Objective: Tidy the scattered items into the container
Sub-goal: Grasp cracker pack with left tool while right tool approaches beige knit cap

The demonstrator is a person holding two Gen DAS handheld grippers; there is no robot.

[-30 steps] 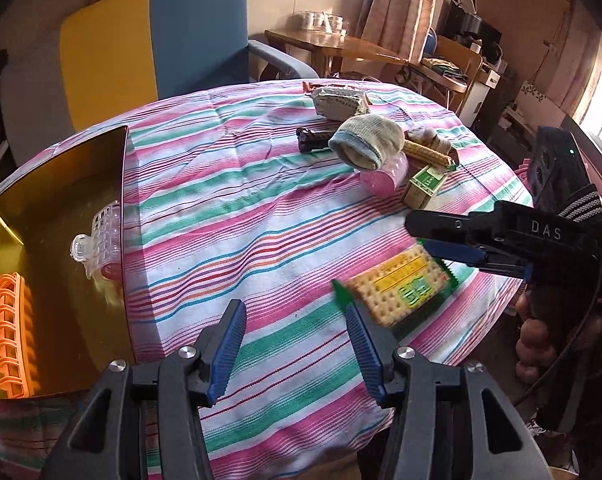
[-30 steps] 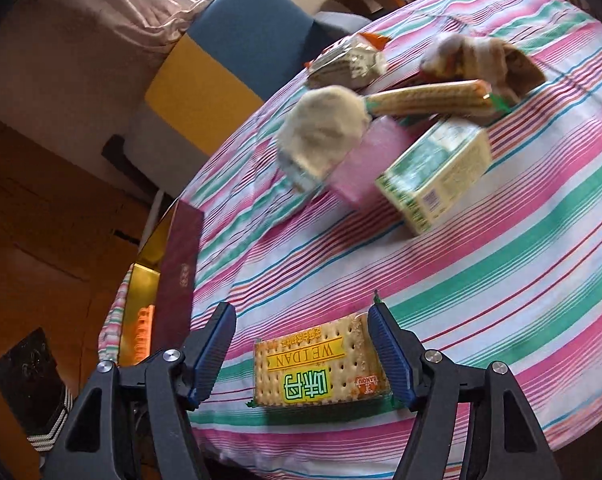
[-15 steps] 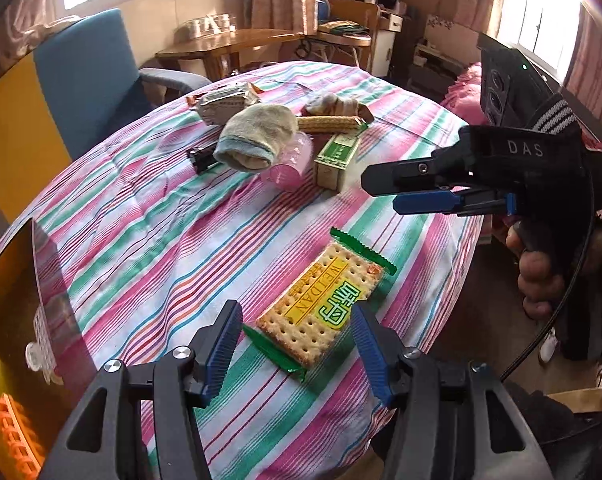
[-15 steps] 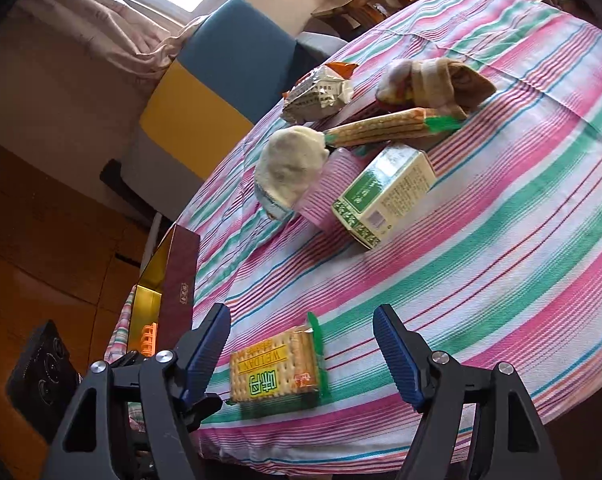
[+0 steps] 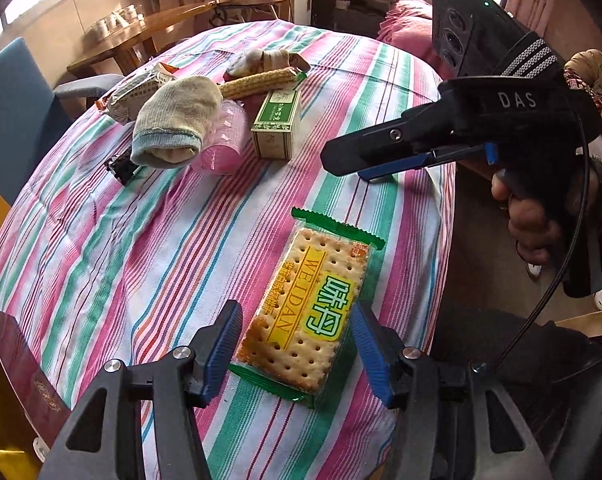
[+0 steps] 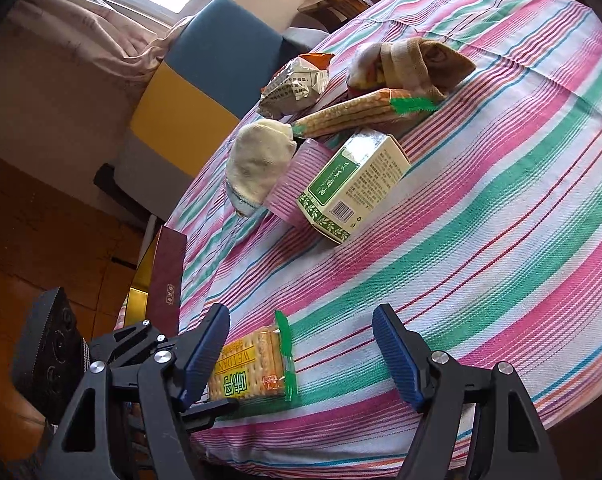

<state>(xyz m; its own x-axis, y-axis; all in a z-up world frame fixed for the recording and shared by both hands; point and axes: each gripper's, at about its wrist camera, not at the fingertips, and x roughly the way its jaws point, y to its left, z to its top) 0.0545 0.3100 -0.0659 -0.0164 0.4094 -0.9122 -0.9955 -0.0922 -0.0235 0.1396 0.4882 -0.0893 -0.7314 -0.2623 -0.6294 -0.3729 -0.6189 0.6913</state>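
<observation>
A green-wrapped WEIDAN cracker pack (image 5: 307, 312) lies flat near the table's front edge; it also shows in the right wrist view (image 6: 253, 368). My left gripper (image 5: 295, 346) is open with its blue pads on either side of the pack's near end, not touching. My right gripper (image 6: 301, 354) is open and empty above the cloth to the pack's right; it appears side-on in the left wrist view (image 5: 365, 160). The dark red container (image 5: 21, 376) with a gold inside is at the left edge; its wall shows in the right wrist view (image 6: 167, 276).
Further back lie a grey sock (image 5: 173, 124), a pink plastic roller (image 5: 221, 140), a green-white box (image 5: 277, 124), a long cracker sleeve (image 5: 257, 82), a silver snack bag (image 5: 137, 92), a brown sock (image 6: 413, 64) and a small black object (image 5: 119, 168). A blue-yellow chair (image 6: 205, 80) stands behind.
My left gripper has swung from the container toward the cracker pack and now straddles it. My right gripper has pulled back off the pack and to the right.
</observation>
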